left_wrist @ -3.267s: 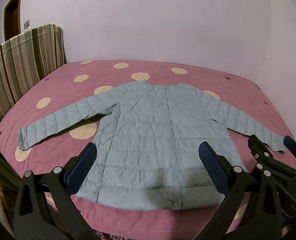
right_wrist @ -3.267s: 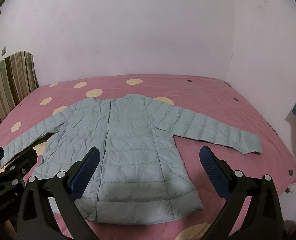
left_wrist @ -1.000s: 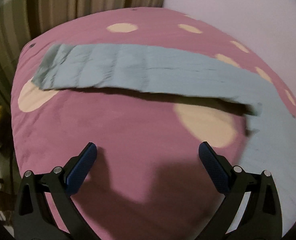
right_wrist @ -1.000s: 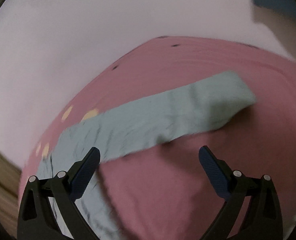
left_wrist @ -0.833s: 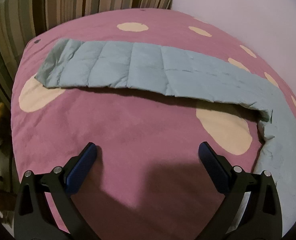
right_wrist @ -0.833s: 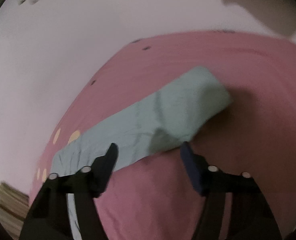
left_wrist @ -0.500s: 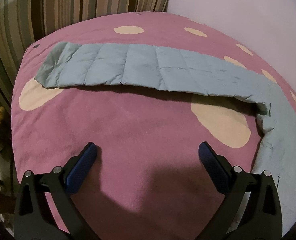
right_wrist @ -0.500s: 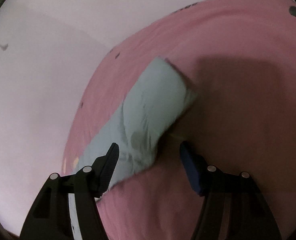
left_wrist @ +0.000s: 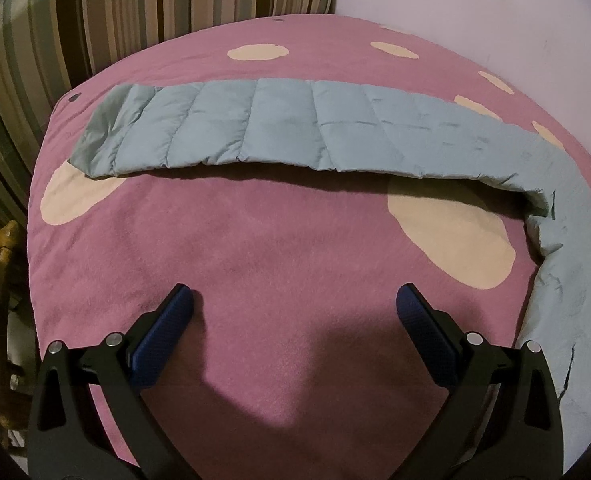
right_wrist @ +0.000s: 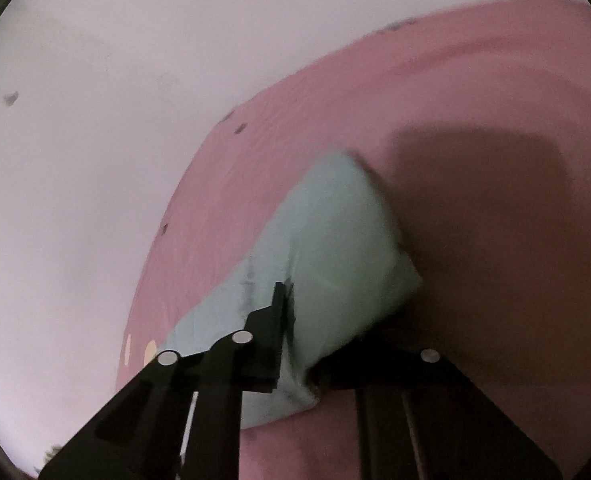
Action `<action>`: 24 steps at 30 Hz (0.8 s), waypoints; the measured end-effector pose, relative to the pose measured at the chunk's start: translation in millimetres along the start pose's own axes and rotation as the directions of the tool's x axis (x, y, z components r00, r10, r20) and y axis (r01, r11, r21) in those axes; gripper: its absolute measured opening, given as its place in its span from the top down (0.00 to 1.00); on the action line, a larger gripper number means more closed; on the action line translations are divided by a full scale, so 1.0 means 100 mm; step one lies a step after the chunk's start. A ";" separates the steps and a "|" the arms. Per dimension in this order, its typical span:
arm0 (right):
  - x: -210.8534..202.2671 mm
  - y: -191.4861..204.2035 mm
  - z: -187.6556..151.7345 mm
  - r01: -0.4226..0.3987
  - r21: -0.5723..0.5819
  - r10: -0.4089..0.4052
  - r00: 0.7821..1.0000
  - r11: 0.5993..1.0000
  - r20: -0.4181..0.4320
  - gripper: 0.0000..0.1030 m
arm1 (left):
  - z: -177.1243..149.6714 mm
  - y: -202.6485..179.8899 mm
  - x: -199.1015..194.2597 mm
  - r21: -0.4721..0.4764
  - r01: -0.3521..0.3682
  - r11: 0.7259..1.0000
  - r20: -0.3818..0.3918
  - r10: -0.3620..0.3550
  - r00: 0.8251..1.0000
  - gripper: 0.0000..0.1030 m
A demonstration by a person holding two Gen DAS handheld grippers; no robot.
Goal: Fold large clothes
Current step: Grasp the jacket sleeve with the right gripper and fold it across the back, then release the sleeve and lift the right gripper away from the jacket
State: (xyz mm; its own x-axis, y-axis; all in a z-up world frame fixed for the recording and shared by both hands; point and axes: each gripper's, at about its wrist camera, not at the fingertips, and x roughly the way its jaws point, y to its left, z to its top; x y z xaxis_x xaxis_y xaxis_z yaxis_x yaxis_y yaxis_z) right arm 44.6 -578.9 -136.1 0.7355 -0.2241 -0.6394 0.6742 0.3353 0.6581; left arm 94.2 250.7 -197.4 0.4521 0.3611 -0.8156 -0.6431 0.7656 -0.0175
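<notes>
Right hand-held gripper (right_wrist: 291,320) pinches jacket sleeve (right_wrist: 335,248) (quilted).

One quilted jacket (left_wrist: 279,128); one spotted pink bedspread (left_wrist: 255,240); one striped cushion (left_wrist: 95,12); two grippers, left gripper (left_wrist: 294,300), right gripper (right_wrist: 295,312).

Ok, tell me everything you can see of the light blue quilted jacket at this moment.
The jacket is pale blue-green, puffy, stitched into quilted panels. It lies on the pink bedspread with cream spots. In the left wrist view one sleeve stretches flat across the bed, cuff showing grey lining, untouched; the left hand-held gripper hovers open short of it. In the right wrist view the right hand-held gripper is shut on the other sleeve near its cuff, bunching the fabric.
</notes>
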 end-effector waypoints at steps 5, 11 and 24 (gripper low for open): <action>-0.11 0.79 -0.21 -0.086 -0.188 0.086 0.996 0.978 -0.010 0.90 | 0.00 0.00 0.02 0.003 -0.004 1.000 -0.002 0.004 1.000 0.02; -0.06 1.92 -0.87 -0.242 -0.401 0.204 0.969 0.883 -0.135 0.90 | -0.01 -0.01 0.03 0.007 -0.008 1.000 -0.005 0.008 1.000 0.02; 0.28 3.68 -2.93 -0.496 -0.607 0.216 0.853 0.621 -0.476 0.90 | -0.01 0.00 0.04 0.007 -0.007 1.000 -0.005 0.007 1.000 0.02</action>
State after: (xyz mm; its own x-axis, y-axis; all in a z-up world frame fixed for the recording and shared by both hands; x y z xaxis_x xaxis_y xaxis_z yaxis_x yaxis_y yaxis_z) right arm 294.2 -193.8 -28.3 0.7411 0.3166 -0.5921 0.0130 0.8749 0.4841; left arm 95.3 251.5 -201.0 0.4450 0.3637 -0.8184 -0.6420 0.7667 -0.0084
